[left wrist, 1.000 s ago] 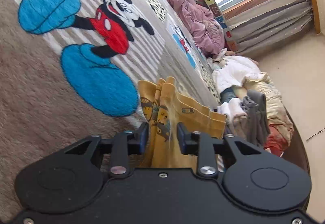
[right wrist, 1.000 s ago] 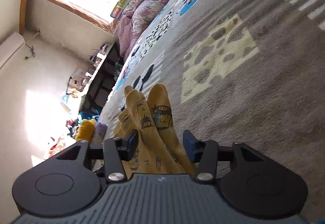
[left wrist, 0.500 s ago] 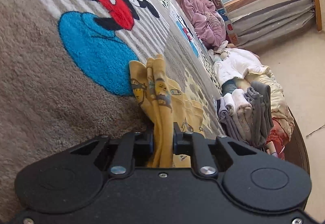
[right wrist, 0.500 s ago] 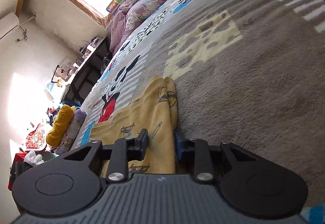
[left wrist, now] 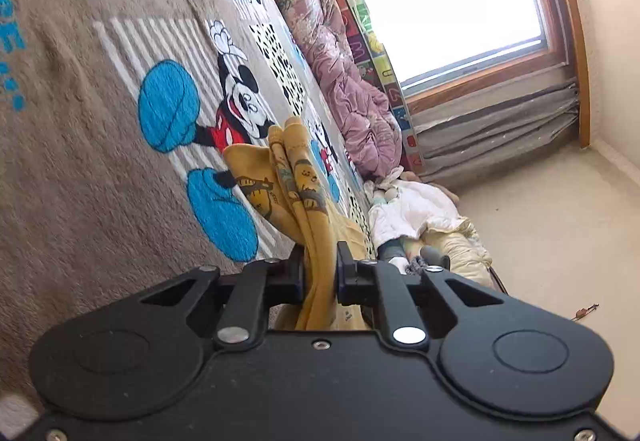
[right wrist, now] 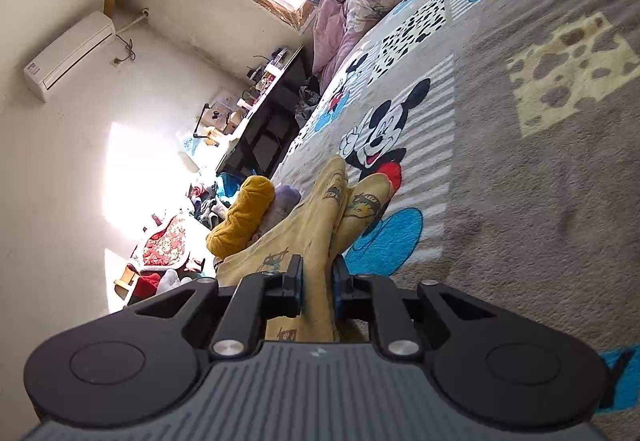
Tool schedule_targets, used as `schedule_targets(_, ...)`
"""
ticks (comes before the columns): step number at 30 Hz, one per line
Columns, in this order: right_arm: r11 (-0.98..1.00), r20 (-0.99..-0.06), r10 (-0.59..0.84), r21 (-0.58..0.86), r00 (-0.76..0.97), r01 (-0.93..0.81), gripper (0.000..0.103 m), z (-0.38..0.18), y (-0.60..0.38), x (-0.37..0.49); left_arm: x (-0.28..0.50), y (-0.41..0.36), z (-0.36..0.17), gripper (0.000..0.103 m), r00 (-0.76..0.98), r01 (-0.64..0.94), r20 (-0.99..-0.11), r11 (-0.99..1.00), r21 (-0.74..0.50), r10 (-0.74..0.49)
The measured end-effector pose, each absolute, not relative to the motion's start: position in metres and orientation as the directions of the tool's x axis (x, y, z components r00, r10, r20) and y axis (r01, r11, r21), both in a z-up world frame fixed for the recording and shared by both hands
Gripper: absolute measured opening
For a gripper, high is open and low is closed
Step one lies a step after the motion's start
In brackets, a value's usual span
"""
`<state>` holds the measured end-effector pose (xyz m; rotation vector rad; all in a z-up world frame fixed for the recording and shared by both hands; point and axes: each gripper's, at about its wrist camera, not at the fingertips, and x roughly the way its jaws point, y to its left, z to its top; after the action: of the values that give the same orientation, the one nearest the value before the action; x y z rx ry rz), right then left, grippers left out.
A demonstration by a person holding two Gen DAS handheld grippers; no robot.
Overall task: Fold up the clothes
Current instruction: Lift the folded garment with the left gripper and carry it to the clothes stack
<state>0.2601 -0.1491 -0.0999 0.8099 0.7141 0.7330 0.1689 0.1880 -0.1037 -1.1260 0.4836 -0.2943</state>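
Left wrist view: a bunched edge of the yellow printed garment [left wrist: 298,177] is clamped between the fingers of the left gripper [left wrist: 319,273], above the Mickey Mouse blanket [left wrist: 80,169]. Right wrist view: another gathered part of the garment [right wrist: 320,225] is pinched by the right gripper [right wrist: 317,287], over the same blanket [right wrist: 520,181].

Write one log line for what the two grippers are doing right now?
left gripper: shut on yellow garment | right gripper: shut on yellow garment | Mickey Mouse blanket beneath
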Motion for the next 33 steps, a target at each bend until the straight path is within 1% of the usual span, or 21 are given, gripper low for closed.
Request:
schedule_targets(1, 0.483, -0.271, 0.798, 0.822, 0.538, -0.302, 0.016, -0.103, -0.139, 0.262, 0.165, 0.196, -0.111, 0.011, 0.866, -0.021, -0.216, 0.399, -0.917, -0.451)
schedule_targets(2, 0.511, -0.302, 0.787, 0.809, 0.538, -0.292, 0.016, -0.11, -0.13, 0.265, 0.167, 0.203, -0.122, 0.011, 0.863, -0.058, -0.251, 0.407, -0.911, -0.438)
schedule_targets(3, 0.545, -0.341, 0.769, 0.791, 0.541, -0.276, 0.017, -0.118, -0.121, 0.268, 0.17, 0.211, -0.133, 0.011, 0.857, -0.103, -0.295, 0.42, -0.901, -0.423)
schedule_targets(5, 0.612, -0.417, 0.729, 0.752, 0.543, -0.244, 0.027, -0.136, -0.102, 0.276, 0.177, 0.223, -0.152, 0.014, 0.818, -0.202, -0.421, 0.49, -0.848, -0.393)
schedule_targets(6, 0.611, -0.426, 0.723, 0.761, 0.544, -0.217, 0.037, -0.145, -0.101, 0.273, 0.176, 0.23, -0.159, 0.018, 0.809, -0.211, -0.429, 0.483, -0.85, -0.401)
schedule_targets(7, 0.599, -0.426, 0.723, 0.779, 0.543, -0.186, 0.037, -0.155, -0.101, 0.269, 0.174, 0.236, -0.165, 0.018, 0.805, -0.21, -0.422, 0.465, -0.86, -0.417)
schedule_targets(8, 0.585, -0.427, 0.723, 0.796, 0.543, -0.154, 0.045, -0.164, -0.101, 0.265, 0.172, 0.239, -0.165, 0.022, 0.806, -0.2, -0.412, 0.461, -0.865, -0.424)
schedule_targets(9, 0.571, -0.412, 0.729, 0.807, 0.546, -0.152, 0.05, -0.167, -0.103, 0.257, 0.171, 0.241, -0.164, 0.031, 0.809, -0.186, -0.402, 0.461, -0.867, -0.43)
schedule_targets(10, 0.555, -0.394, 0.736, 0.816, 0.55, -0.159, 0.055, -0.168, -0.105, 0.248, 0.17, 0.243, -0.163, 0.033, 0.811, -0.172, -0.391, 0.462, -0.87, -0.435)
schedule_targets(11, 0.55, -0.385, 0.742, 0.817, 0.549, -0.171, 0.055, -0.169, -0.104, 0.239, 0.172, 0.242, -0.163, 0.037, 0.811, -0.164, -0.39, 0.471, -0.867, -0.436)
schedule_targets(12, 0.558, -0.382, 0.741, 0.808, 0.552, -0.19, 0.055, -0.169, -0.102, 0.232, 0.175, 0.239, -0.163, 0.037, 0.809, -0.156, -0.392, 0.483, -0.861, -0.437)
schedule_targets(13, 0.584, -0.389, 0.726, 0.784, 0.567, -0.211, 0.051, -0.169, -0.099, 0.225, 0.178, 0.236, -0.163, 0.036, 0.808, -0.149, -0.393, 0.495, -0.856, -0.438)
schedule_targets(14, 0.614, -0.403, 0.708, 0.757, 0.581, -0.224, 0.044, -0.169, -0.096, 0.221, 0.181, 0.234, -0.163, 0.029, 0.81, -0.144, -0.397, 0.508, -0.849, -0.432)
schedule_targets(15, 0.611, -0.401, 0.702, 0.764, 0.588, -0.208, 0.04, -0.17, -0.097, 0.222, 0.183, 0.234, -0.163, 0.017, 0.812, -0.141, -0.389, 0.501, -0.854, -0.434)
schedule_targets(16, 0.596, -0.394, 0.701, 0.781, 0.594, -0.185, 0.028, -0.171, -0.099, 0.224, 0.184, 0.234, -0.164, 0.013, 0.815, -0.136, -0.378, 0.488, -0.862, -0.439)
schedule_targets(17, 0.581, -0.388, 0.7, 0.798, 0.6, -0.161, 0.02, -0.173, -0.101, 0.226, 0.184, 0.235, -0.164, 0.012, 0.818, -0.132, -0.367, 0.475, -0.87, -0.444)
schedule_targets(18, 0.564, -0.382, 0.698, 0.814, 0.606, -0.137, 0.018, -0.174, -0.103, 0.228, 0.185, 0.236, -0.164, 0.011, 0.82, -0.128, -0.356, 0.462, -0.877, -0.448)
schedule_targets(20, 0.543, -0.35, 0.71, 0.825, 0.611, -0.158, 0.016, -0.164, -0.102, 0.227, 0.181, 0.241, -0.156, 0.011, 0.833, -0.101, -0.312, 0.428, -0.898, -0.457)
schedule_targets(25, 0.453, -0.245, 0.772, 0.859, 0.587, -0.237, 0.016, -0.129, -0.088, 0.225, 0.161, 0.265, -0.131, 0.011, 0.881, -0.043, -0.197, 0.341, -0.939, -0.43)
schedule_targets(28, 0.353, -0.155, 0.817, 0.896, 0.555, -0.269, 0.016, -0.108, -0.076, 0.231, 0.133, 0.284, -0.102, 0.011, 0.918, 0.006, -0.132, 0.347, -0.938, -0.374)
schedule_targets(33, 0.183, 0.001, 0.903, 0.904, 0.431, -0.386, 0.015, -0.053, -0.028, 0.248, 0.074, 0.326, -0.031, 0.011, 0.973, 0.107, 0.015, 0.392, -0.914, -0.232)
